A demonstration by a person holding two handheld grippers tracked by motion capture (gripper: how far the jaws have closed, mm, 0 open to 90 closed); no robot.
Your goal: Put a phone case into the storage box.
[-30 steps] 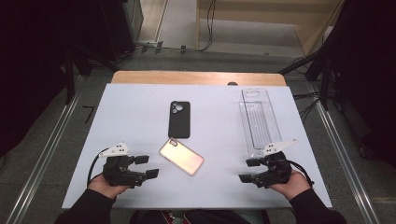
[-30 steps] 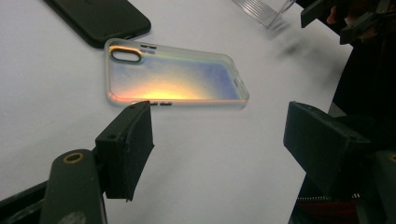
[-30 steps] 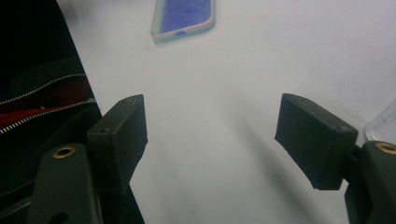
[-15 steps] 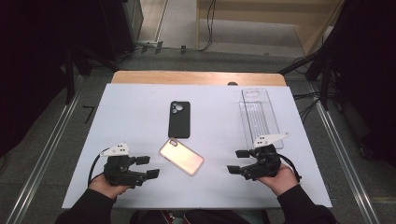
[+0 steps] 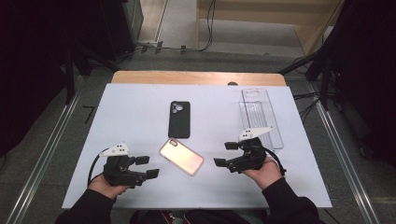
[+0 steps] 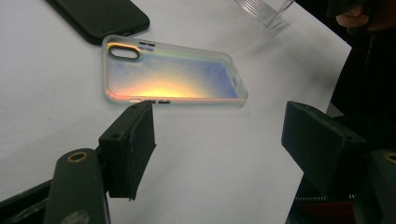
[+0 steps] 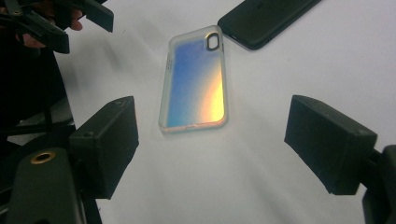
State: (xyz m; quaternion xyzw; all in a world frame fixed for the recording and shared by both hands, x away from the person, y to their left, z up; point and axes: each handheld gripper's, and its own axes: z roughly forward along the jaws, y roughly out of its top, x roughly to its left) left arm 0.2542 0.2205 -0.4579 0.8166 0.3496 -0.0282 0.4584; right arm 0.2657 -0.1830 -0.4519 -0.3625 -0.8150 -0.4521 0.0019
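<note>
Low in the high view, my left gripper [image 5: 147, 166] sits at lower left, jaws apart and empty. My right gripper [image 5: 227, 154] sits right of centre; its jaws have just been opening, with nothing between them. Between the two, the iridescent phone case [image 5: 181, 157] lies flat on the white table [image 5: 130, 116]. Just above it lies the black phone case [image 5: 180, 119]; the clear tray [image 5: 260, 116] is at upper right.
</note>
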